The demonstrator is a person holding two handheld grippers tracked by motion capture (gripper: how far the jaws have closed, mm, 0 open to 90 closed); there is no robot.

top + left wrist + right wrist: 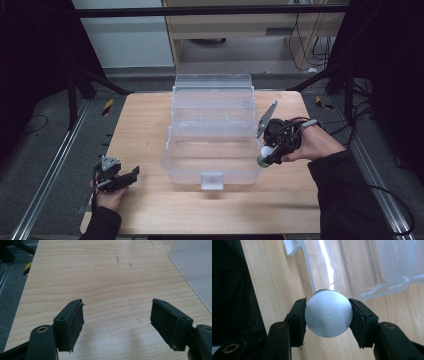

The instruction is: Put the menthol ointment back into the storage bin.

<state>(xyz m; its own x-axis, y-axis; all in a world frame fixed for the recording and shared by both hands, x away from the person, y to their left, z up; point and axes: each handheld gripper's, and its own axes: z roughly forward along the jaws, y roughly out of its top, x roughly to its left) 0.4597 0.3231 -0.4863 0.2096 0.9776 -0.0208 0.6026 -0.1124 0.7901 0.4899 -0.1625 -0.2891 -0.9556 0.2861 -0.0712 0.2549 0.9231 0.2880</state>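
Your right gripper (327,316) is clamped on a white bulb (328,313) with a green band, just off the front right corner of the clear plastic box (212,131) mid-tabletop (145,125). Your left gripper (117,325) gapes wide, holding nothing, near the front left corner.

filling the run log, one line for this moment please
left tool open, over table | right tool shut on white bulb | beside clear box
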